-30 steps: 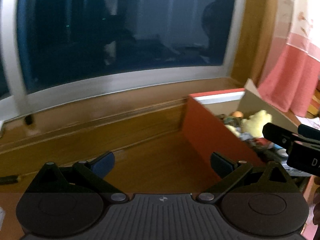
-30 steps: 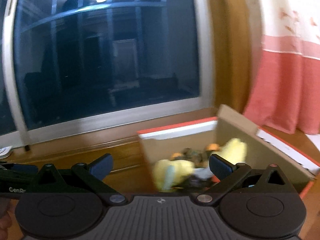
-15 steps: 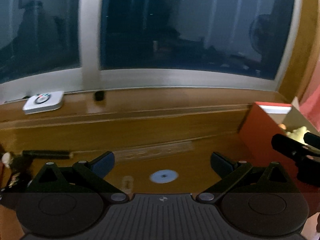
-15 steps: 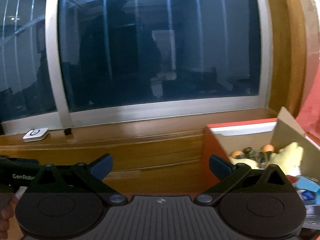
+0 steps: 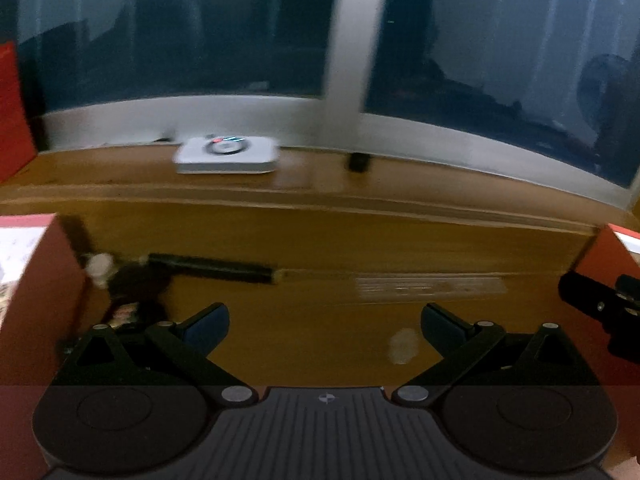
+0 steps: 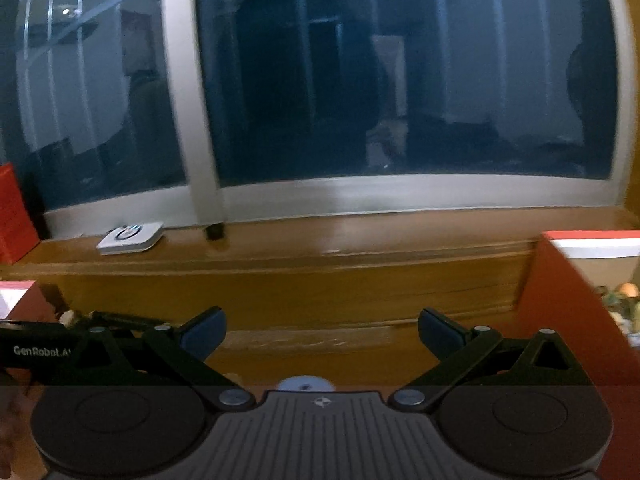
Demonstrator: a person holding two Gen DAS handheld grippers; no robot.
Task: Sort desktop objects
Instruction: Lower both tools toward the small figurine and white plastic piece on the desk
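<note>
Both views swung leftward, left hand-held gripper [image 5: 323, 322] spread, empty

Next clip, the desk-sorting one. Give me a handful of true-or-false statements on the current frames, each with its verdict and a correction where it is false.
1. Both grippers are open and hold nothing. True: the left gripper and the right gripper each show a wide empty gap between the fingers.
2. A white flat device sits on the window ledge. True.
3. The long black pen is held by the left gripper. False: it lies on the wooden desk, ahead of the fingers and to their left.
4. The red box on the right is empty. False: small items show inside it in the right wrist view.
5. Daylight comes through the window. False: the glass is dark, with indoor reflections.
</note>
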